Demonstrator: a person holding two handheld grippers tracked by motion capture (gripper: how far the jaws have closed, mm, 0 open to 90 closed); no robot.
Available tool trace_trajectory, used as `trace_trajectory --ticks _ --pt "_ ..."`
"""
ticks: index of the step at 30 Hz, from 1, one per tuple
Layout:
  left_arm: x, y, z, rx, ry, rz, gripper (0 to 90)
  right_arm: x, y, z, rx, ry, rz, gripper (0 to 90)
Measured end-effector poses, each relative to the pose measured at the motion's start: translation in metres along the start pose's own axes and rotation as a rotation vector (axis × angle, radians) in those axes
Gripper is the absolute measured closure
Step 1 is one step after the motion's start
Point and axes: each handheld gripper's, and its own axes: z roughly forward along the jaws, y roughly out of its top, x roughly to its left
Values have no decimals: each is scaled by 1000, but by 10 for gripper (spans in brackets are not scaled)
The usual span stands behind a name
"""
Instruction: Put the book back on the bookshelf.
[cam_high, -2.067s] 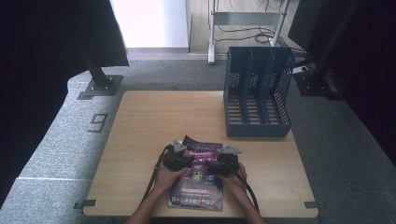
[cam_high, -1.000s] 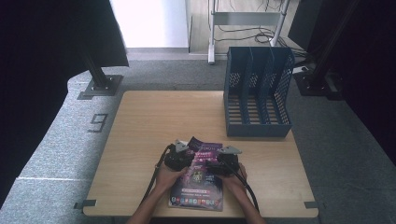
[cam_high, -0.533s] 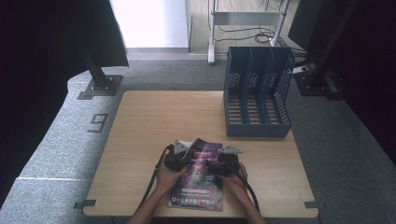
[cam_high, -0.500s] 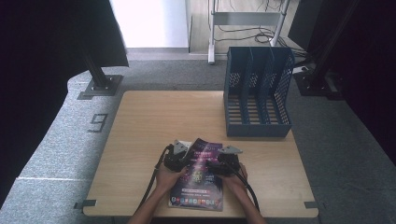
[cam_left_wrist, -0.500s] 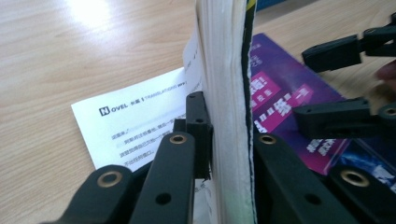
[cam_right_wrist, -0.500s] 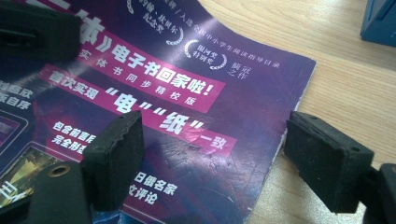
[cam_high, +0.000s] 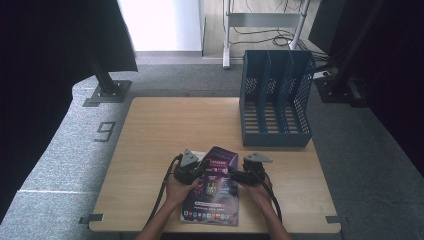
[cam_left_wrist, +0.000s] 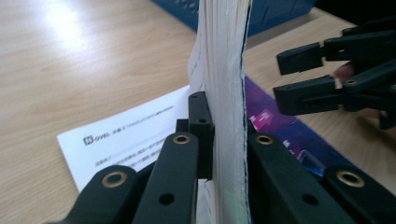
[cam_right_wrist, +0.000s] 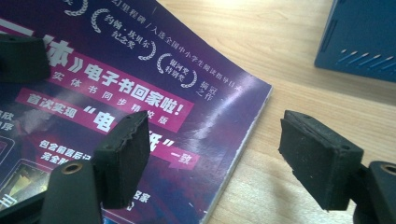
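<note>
A wooden table (cam_high: 165, 130) carries a purple magazine (cam_high: 214, 187) at its near edge, centred between the person's two hands. The magazine's near part lies flat on the table; its far edge is lifted off the surface.

Left gripper (cam_high: 192, 169): the jaws are closed on the magazine's left edge. In the left gripper view, the two black jaws clamp the stack of pages (cam_left_wrist: 224, 93) from both sides, with the page block standing upright between them. The person's left hand (cam_high: 179, 187) holds this gripper, and its cable (cam_high: 161, 192) trails toward the table's near edge.

Right gripper (cam_high: 239, 175): the jaws stand apart and hold nothing. In the right gripper view, the left jaw sits over the magazine cover (cam_right_wrist: 116, 93), while the right jaw sits over bare wood beyond the magazine's edge. The magazine's right edge lies between the two jaws. The pictures do not settle whether either jaw touches the cover. In the left gripper view, the right gripper (cam_left_wrist: 322, 77) appears just beyond the pages, jaws parted.

A white printed sheet (cam_left_wrist: 126, 135) lies flat on the table beside the magazine, under the lifted part.

A blue file rack (cam_high: 275, 95) with upright dividers stands at the table's far right corner, well apart from the magazine. The table surface between the rack and the grippers is unobstructed. On the grey floor to the table's left, a marking reads "9" (cam_high: 105, 131). A black stand base (cam_high: 106, 91) sits on the floor beyond it.
</note>
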Motion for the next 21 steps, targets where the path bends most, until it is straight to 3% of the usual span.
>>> trace_trajectory --ticks 15,21 --pt "-12 19 -25 -68 -49 49 857 -6 9 -16 -67 83 -19 223" --pt "-13 22 -29 -88 -82 35 858 -5 9 -14 -60 115 -23 202"
